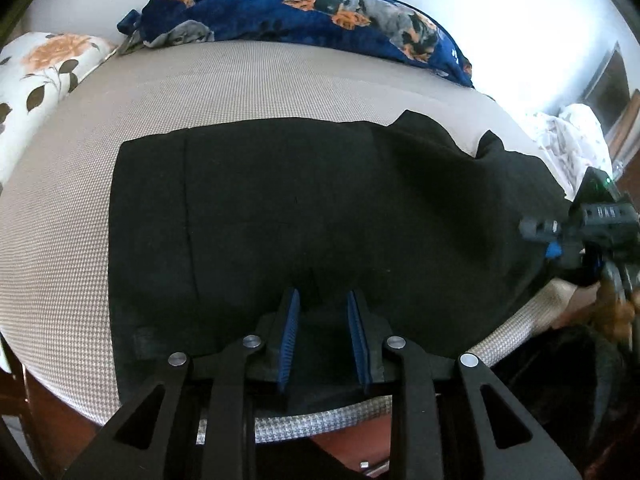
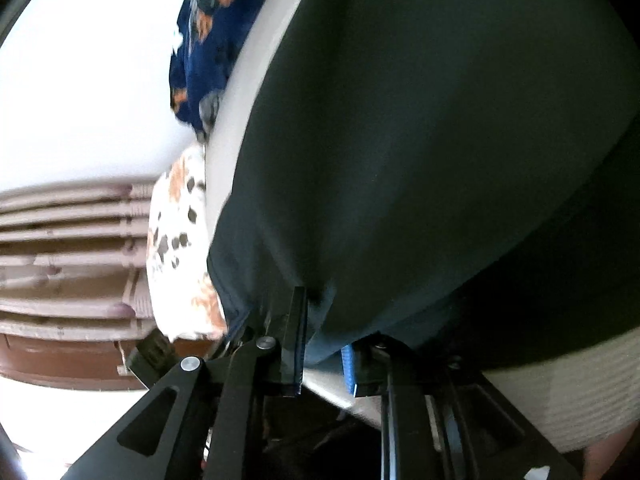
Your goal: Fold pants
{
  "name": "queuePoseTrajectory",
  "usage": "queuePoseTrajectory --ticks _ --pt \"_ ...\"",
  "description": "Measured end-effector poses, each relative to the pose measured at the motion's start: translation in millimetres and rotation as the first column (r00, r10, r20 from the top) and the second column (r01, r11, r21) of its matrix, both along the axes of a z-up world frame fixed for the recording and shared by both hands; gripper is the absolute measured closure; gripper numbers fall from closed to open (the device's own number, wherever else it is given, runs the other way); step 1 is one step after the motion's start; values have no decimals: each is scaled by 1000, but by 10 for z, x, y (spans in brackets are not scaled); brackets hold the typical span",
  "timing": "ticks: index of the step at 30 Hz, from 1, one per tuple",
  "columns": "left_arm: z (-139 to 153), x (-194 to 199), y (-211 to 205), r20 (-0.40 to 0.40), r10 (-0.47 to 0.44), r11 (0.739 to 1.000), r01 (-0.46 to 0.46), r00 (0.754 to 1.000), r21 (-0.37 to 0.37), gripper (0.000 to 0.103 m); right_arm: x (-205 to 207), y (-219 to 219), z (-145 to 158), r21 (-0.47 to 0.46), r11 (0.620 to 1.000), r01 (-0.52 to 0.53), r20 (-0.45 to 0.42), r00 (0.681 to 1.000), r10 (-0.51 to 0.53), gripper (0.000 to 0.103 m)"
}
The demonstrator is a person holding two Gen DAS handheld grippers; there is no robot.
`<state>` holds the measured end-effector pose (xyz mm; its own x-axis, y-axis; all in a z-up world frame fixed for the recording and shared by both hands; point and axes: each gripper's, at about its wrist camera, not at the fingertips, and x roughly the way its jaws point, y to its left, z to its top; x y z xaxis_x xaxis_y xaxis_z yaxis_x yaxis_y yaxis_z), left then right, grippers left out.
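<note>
Black pants (image 1: 304, 204) lie spread on a beige houndstooth bed (image 1: 224, 84). My left gripper (image 1: 323, 300) is open, its blue pads either side of the pants' near edge, fabric lying between them. My right gripper shows in the left wrist view (image 1: 556, 248) at the right end of the pants. In the right wrist view the right gripper (image 2: 325, 320) has the pants (image 2: 420, 140) between its blue-padded fingers, with a bunch of cloth in the gap; the pads stand apart and the view is tilted and blurred.
A navy dog-print blanket (image 1: 304, 4) lies along the far edge. A floral pillow (image 1: 44, 68) is at far left. White crumpled cloth (image 1: 568, 136) lies far right. Wooden bed frame (image 2: 60, 352) shows below the mattress edge.
</note>
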<state>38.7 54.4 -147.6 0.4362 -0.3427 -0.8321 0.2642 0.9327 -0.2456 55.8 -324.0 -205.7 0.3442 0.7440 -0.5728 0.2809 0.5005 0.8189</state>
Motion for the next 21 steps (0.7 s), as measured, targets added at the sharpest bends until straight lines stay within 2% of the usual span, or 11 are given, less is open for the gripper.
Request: queuePoseTrajectory --ticks 2,6,7,9,11,12,14,16,19,21 --pt "2 -20 -34 12 -4 1000 4 1000 18 76 64 -320 22 2 998 70 21 997 -70 86" --pt "-30 -52 -52 26 -10 999 9 1000 37 76 270 -1248 103 3 972 235 103 967 -234 86" --pt "-32 -58 -45 27 -10 999 9 1000 36 76 330 -1516 116 -33 960 280 120 954 -274 86" --pt "-35 -59 -41 29 -12 999 11 1000 35 76 407 -1942 107 -49 932 359 150 925 -349 86" --pt "-39 -56 -46 31 -12 999 11 999 39 76 488 -2412 51 -74 895 439 147 893 -426 86" --pt "-36 -62 -53 32 -11 999 10 999 41 76 525 -2632 0 -60 879 474 141 875 -462 87" --pt "-31 -67 -64 34 -11 999 9 999 46 76 578 -3058 -118 -44 842 538 123 839 -530 103" --pt "-26 -67 -85 29 -19 999 17 999 47 76 634 -3350 -128 -46 837 545 121 835 -537 103" --pt "-13 -76 -133 38 -27 997 24 999 77 76 681 -3417 100 -161 841 517 160 854 -494 102" --pt "-17 -75 -131 43 -28 997 24 999 77 76 603 -3419 264 -169 840 515 204 852 -482 102"
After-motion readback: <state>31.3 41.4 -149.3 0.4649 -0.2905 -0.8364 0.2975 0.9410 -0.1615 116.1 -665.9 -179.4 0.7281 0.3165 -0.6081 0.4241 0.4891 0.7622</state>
